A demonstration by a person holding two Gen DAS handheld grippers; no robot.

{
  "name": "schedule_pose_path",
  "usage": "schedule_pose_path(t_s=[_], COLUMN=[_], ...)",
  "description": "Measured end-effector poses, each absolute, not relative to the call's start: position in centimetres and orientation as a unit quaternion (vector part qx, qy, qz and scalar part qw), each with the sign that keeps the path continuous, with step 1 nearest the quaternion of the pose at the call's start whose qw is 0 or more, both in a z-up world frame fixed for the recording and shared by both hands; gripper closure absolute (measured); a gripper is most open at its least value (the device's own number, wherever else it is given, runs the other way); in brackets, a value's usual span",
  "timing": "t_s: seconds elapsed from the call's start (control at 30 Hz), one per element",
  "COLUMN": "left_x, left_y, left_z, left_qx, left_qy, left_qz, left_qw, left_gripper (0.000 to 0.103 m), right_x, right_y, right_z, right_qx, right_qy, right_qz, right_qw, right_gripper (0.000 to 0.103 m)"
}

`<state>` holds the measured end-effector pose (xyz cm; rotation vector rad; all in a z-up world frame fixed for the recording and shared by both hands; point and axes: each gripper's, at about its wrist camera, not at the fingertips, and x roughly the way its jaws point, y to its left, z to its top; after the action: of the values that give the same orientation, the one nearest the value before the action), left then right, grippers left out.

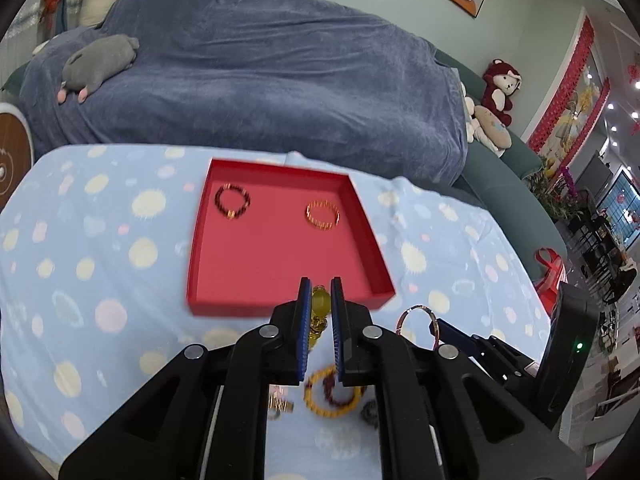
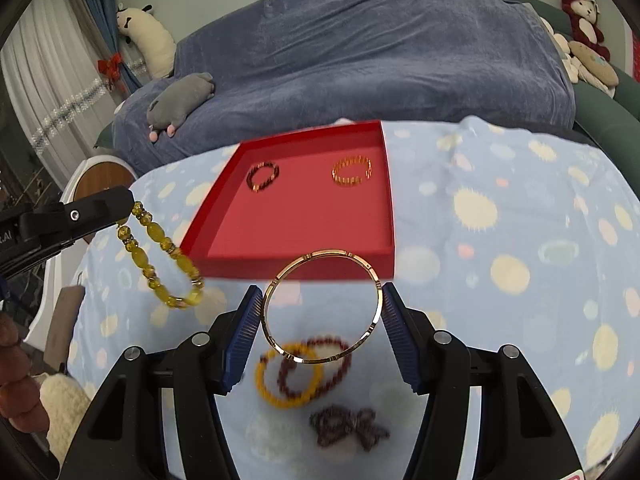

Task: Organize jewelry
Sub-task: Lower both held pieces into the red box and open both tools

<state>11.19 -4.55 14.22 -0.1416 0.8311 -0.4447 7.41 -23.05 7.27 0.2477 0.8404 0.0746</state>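
Blue spotted cloth over the surface (image 2: 500, 208), red tray (image 2: 304, 224) at its middle, already holding two bracelets. Left gripper (image 1: 321, 292) clamped on a yellow bead bracelet (image 2: 160, 256), dangling just short of the tray. Right gripper (image 2: 320, 308) pinching a gold bangle (image 2: 320, 307) across its width, above the loose pile. Best carried over the near rim, lowered onto bare red floor apart from the others, released low.

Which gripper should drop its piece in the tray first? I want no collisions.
Probably left: the left gripper holds the yellow bead bracelet at the red tray rim; the right gripper, holding the gold bangle, sits farther back.
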Motion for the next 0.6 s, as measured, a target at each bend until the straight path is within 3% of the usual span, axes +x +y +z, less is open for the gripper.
schedule_pose_path(t_s=[0.2, 0.6], left_x=[16.7, 25.5], left_y=[-5.3, -5.0], left_z=[14.8, 9.9], left_qx=[-0.075, -0.103], left_qy=[0.39, 0.435], left_qz=[-0.206, -0.184], left_qw=[0.894, 0.875], left_gripper=[0.093, 0.093], right_x=[13.0, 21.7], right_y=[-23.4, -22.3], right_z=[8.0, 4.6], right_qx=[0.109, 0.09], right_qy=[0.398, 0.425], right_qz=[0.038, 0.04], right_qw=[0.91, 0.9], right_gripper=[0.045, 0.045])
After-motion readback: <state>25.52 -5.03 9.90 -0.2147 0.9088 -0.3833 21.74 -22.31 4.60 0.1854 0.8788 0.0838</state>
